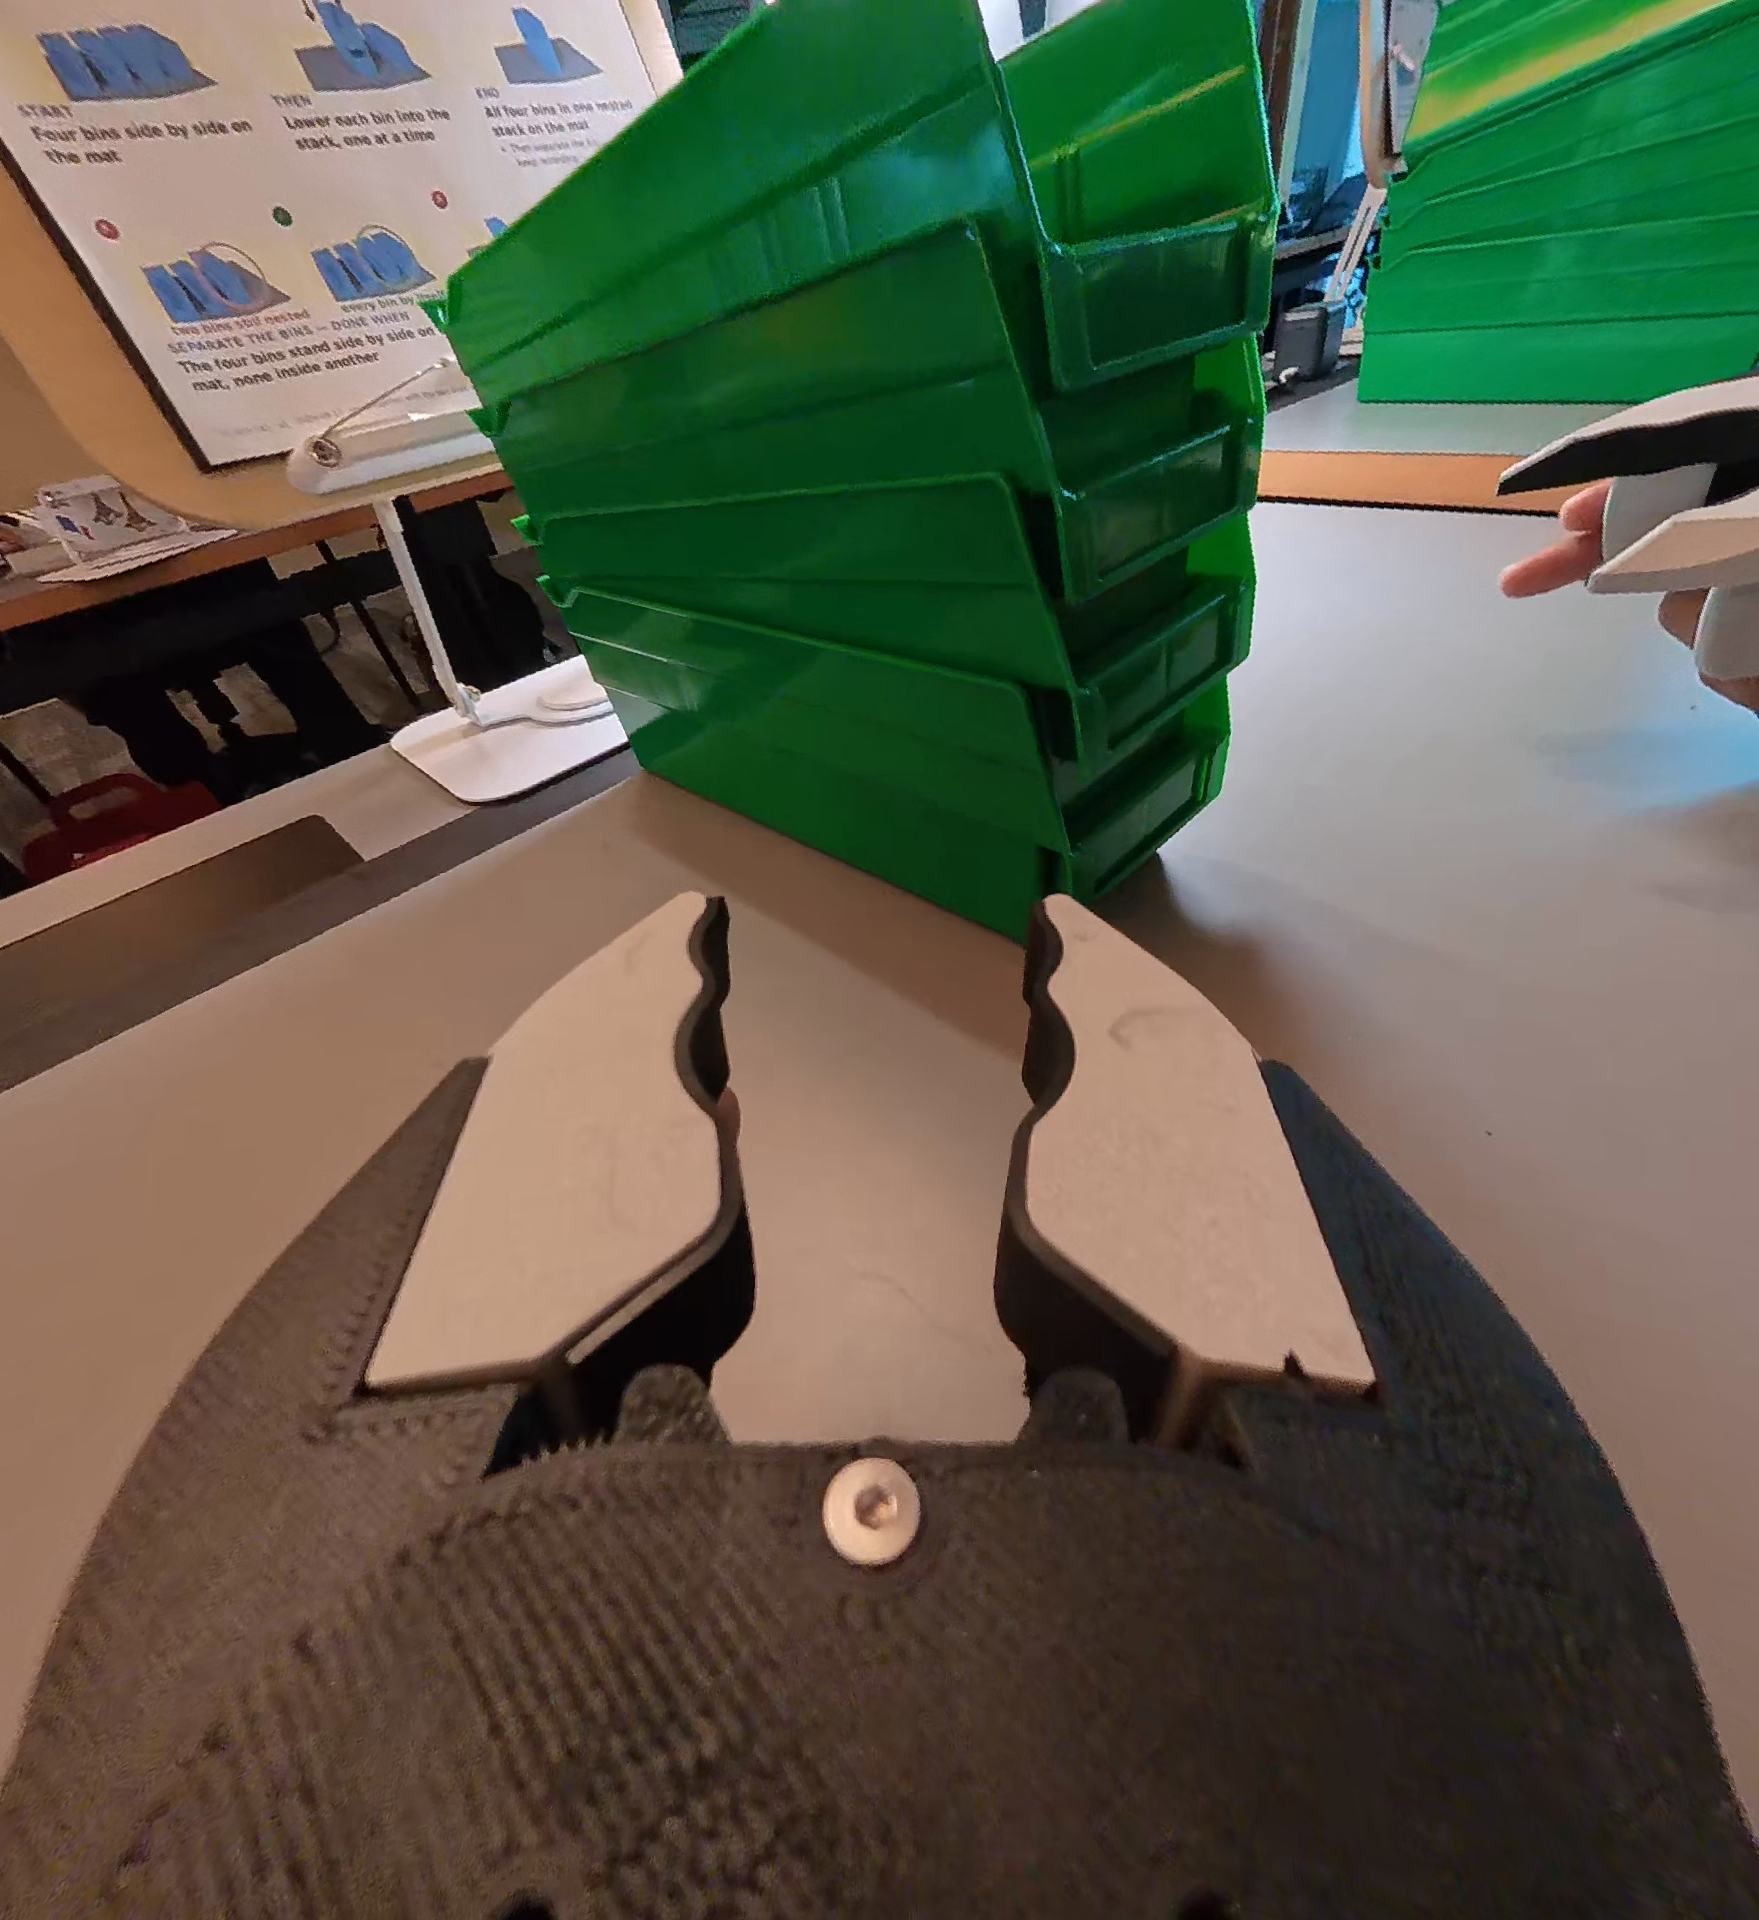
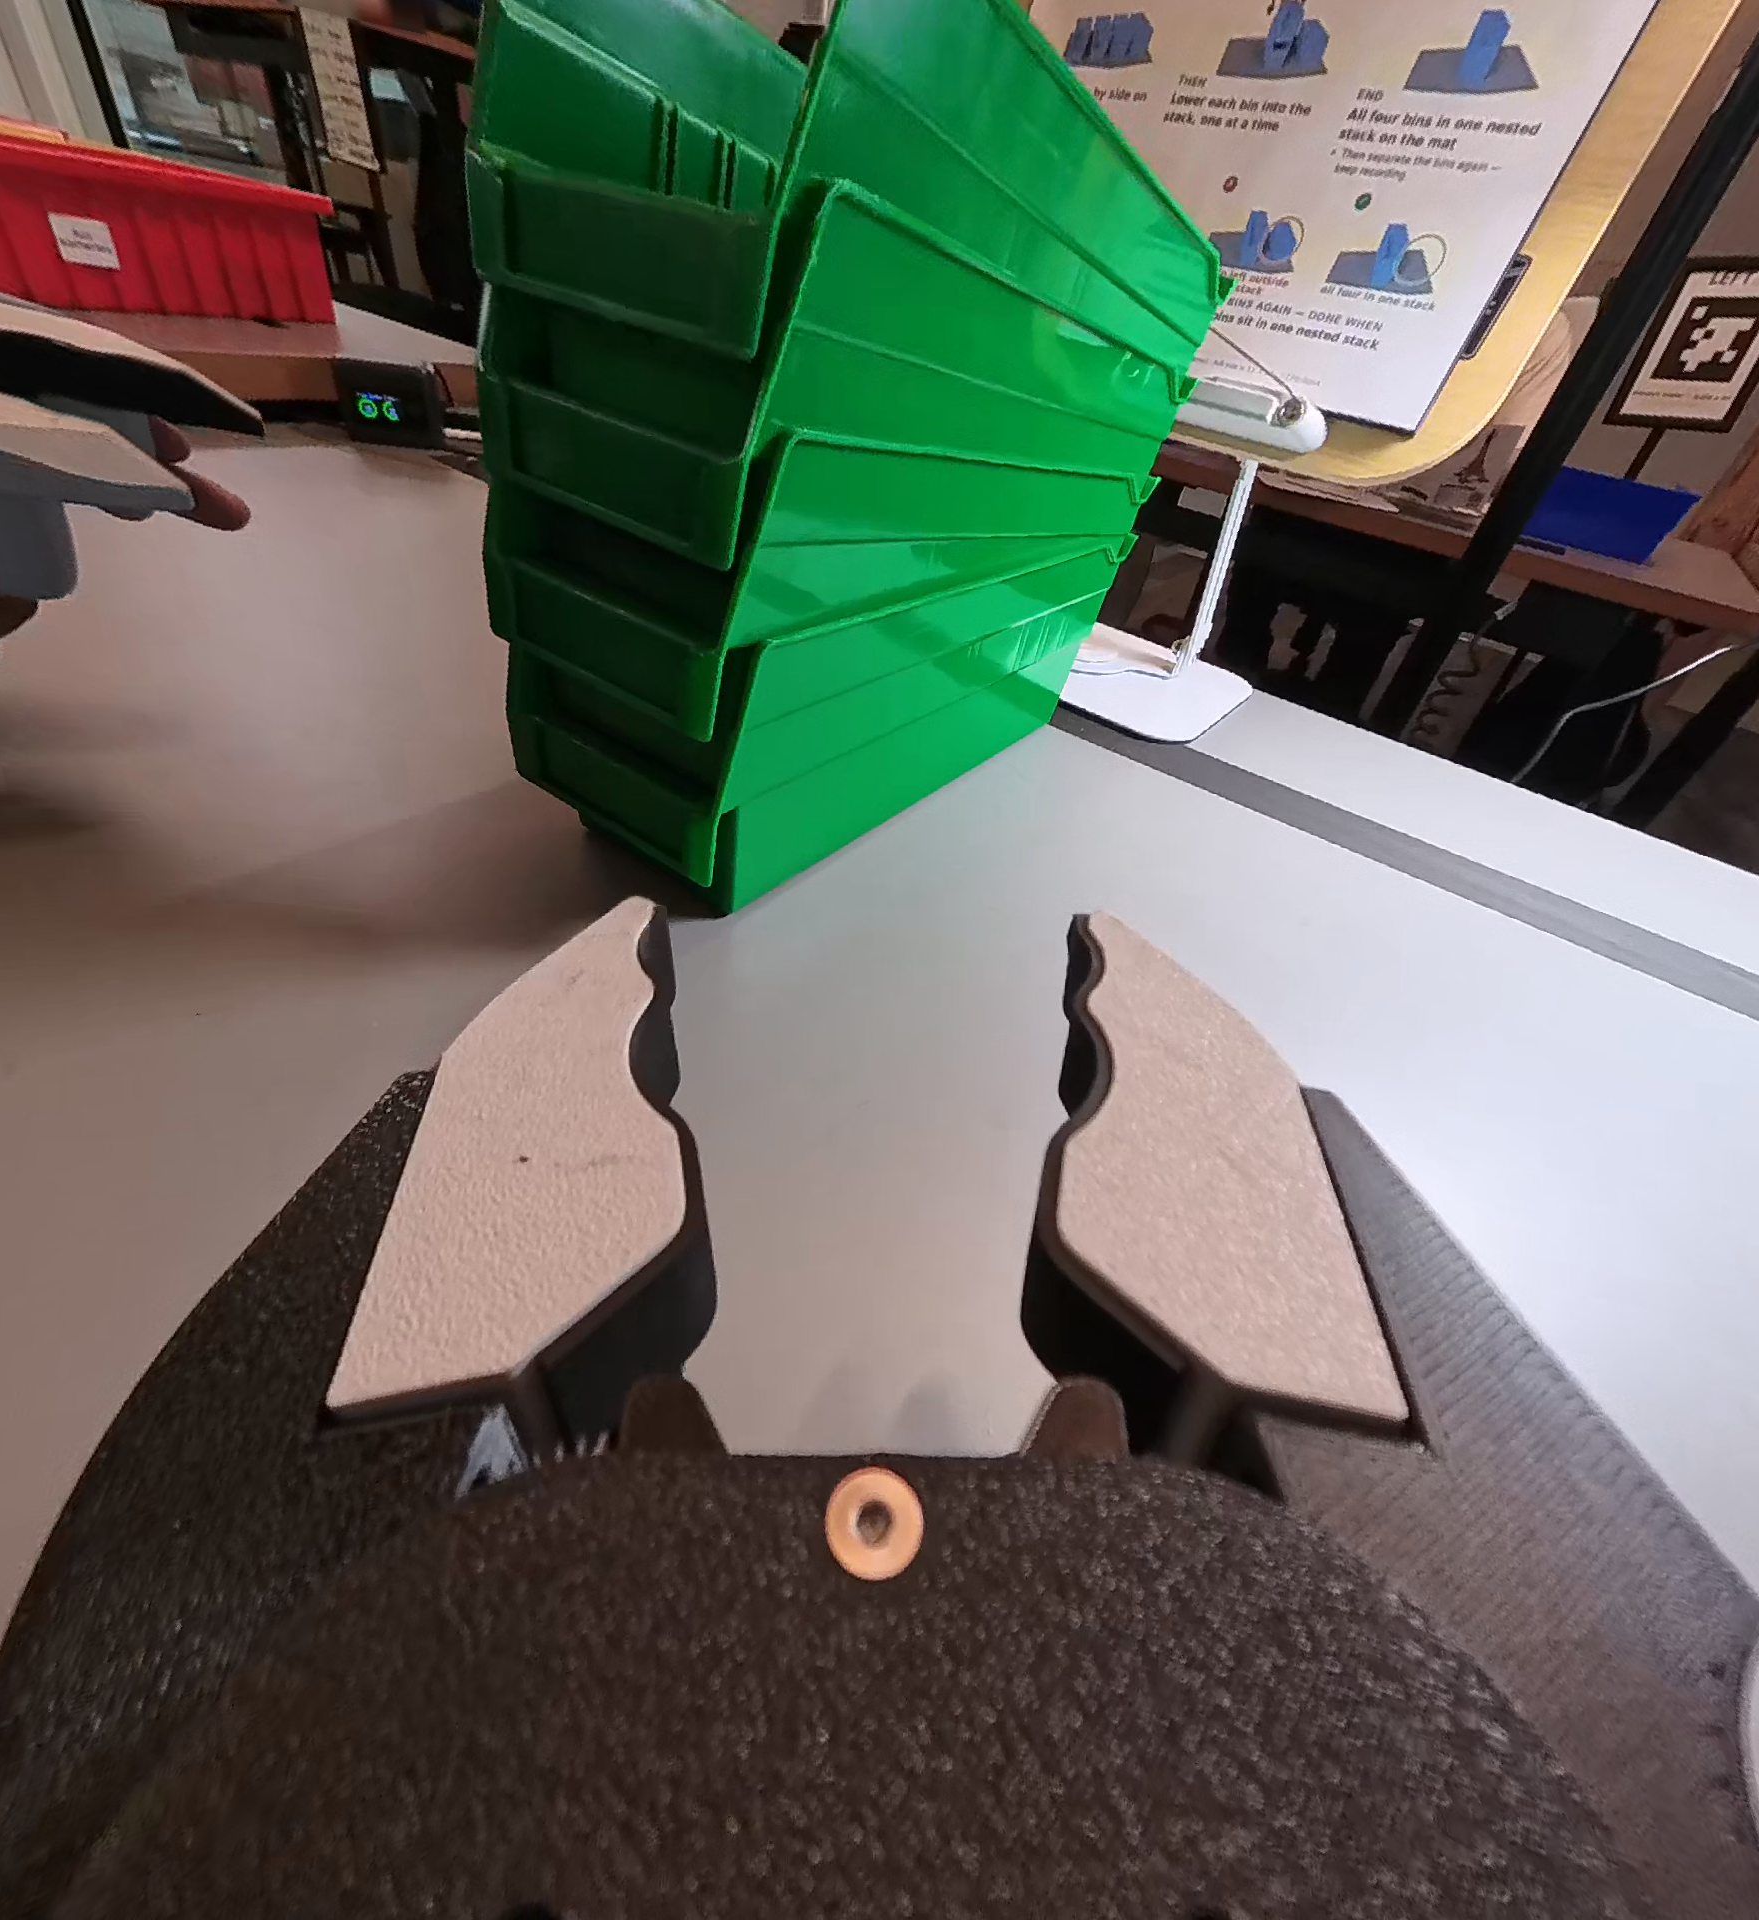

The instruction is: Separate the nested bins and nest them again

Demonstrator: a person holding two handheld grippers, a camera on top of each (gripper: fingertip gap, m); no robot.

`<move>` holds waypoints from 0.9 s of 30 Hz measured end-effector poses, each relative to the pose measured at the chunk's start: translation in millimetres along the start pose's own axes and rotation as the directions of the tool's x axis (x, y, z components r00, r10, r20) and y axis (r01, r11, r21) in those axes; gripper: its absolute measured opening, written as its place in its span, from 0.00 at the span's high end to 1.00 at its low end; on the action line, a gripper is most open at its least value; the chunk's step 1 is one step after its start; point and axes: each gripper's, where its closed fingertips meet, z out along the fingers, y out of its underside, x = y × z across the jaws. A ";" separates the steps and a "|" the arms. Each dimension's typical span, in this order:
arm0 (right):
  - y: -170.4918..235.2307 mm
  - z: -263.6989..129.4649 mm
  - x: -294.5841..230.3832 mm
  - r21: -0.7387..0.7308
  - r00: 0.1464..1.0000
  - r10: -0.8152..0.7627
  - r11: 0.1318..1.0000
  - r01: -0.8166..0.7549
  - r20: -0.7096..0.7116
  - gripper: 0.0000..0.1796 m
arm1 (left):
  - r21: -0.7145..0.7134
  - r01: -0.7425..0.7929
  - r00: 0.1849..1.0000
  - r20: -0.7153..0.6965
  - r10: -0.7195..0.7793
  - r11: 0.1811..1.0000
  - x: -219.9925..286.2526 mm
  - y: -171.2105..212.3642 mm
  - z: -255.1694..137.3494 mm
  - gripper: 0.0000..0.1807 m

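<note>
**Both claws hanging open before the nested green bins**

A stack of green bins (image 1: 854, 540) is standing on the grey bench (image 1: 1426, 935), each bin sitting inside the one below it. The upper bins are leaning, so the rims are fanning out rather than lying level. The stack is resting near the far edge of the bench, just in front of a white lamp base (image 1: 511, 743).

The left claw (image 1: 875, 914) is hovering low over the bench just short of the stack's bottom corner, its fingers spread wide apart and gripping nothing. The right claw (image 2: 864, 925) is hovering likewise on the other side, also close to the bottom bin, its fingers gaping wide with only bare bench showing between them. Neither claw is touching the bins.

In the left wrist view the right claw is showing at the right edge, a person's fingers (image 1: 1550, 551) poking out beside it. An instruction poster (image 1: 262, 208) is leaning behind the bench, and a second pile of green bins (image 1: 1602, 239) is sitting farther back. A red crate (image 2: 127, 239) is standing beyond the bench in the right wrist view.
</note>
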 end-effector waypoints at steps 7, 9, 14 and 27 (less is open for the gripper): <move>-3.7 -2.6 -0.6 0.021 1.000 -0.001 1.000 0.001 -0.005 0.61 | 0.019 0.022 1.000 0.007 -0.022 1.000 -2.6 -3.1 -2.1 0.69; -6.1 -3.2 -2.5 0.028 1.000 -0.016 0.999 0.016 -0.005 0.61 | 0.020 0.023 1.000 0.007 -0.023 1.000 -2.8 -3.4 -2.3 0.69; -16.4 -7.5 -12.1 0.064 0.996 -0.092 0.994 0.092 -0.003 0.65 | 0.005 0.015 1.000 0.000 -0.015 1.000 -1.0 0.5 -0.6 0.69; -106.1 39.9 -81.8 -0.021 0.818 -0.529 0.837 0.547 0.226 0.74 | -0.078 0.040 0.998 -0.049 -0.044 0.996 16.4 24.2 12.8 0.68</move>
